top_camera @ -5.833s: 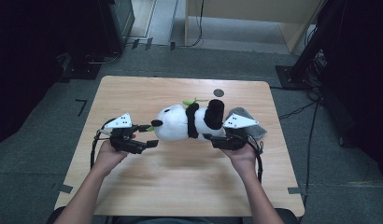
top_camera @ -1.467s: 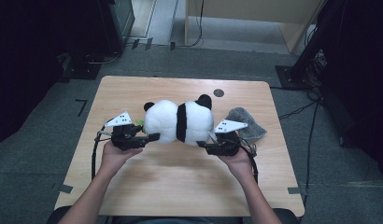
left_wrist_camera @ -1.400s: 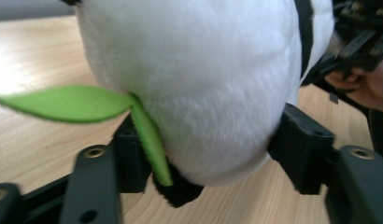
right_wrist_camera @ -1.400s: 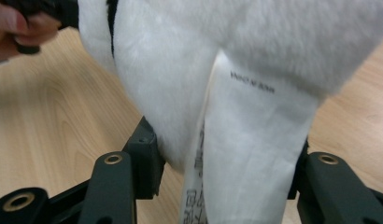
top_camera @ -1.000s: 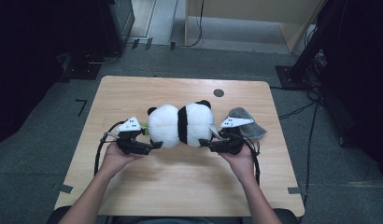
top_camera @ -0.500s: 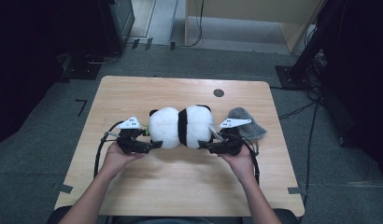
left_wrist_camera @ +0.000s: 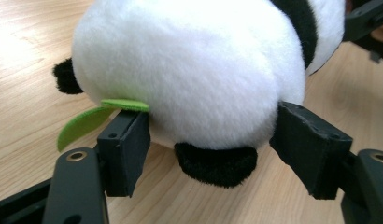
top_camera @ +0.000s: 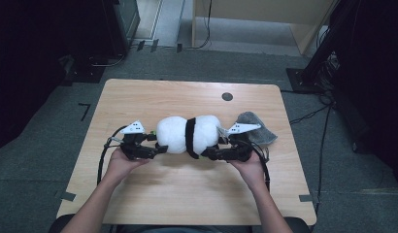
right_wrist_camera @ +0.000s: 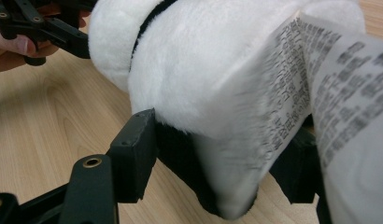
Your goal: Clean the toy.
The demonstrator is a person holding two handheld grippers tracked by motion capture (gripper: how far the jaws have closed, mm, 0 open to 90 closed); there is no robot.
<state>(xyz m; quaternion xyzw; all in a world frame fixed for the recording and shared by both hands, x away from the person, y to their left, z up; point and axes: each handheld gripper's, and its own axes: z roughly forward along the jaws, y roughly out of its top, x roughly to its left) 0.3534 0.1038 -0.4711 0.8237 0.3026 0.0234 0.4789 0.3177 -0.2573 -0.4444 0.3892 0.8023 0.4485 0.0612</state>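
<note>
Down at the middle of the wooden table [top_camera: 187,194], a plush panda [top_camera: 190,135] lies on its side between two hand-held grippers. The left gripper [top_camera: 156,149] has its jaws spread wide around the panda's white head end; in the left gripper view both black pads [left_wrist_camera: 126,149] press against the fur on either side, so it is grasping the toy. A green felt leaf [left_wrist_camera: 87,121] sticks out just above the left pad, and a black ear [left_wrist_camera: 216,164] hangs down between the jaws, close over the tabletop. The right gripper [top_camera: 210,152] also stands wide, its jaws clasped on the panda's other end; in the right gripper view one pad [right_wrist_camera: 133,154] touches the white fur and a black patch below it, while a printed fabric label [right_wrist_camera: 292,93] droops in front and hides most of the other jaw. The person's left hand [top_camera: 120,162] and right hand [top_camera: 248,165] hold the grippers from below. Just beyond the right gripper, a crumpled grey cloth [top_camera: 257,128] lies on the table, near its right edge. A small dark round hole [top_camera: 227,96] sits in the tabletop farther back.
</note>
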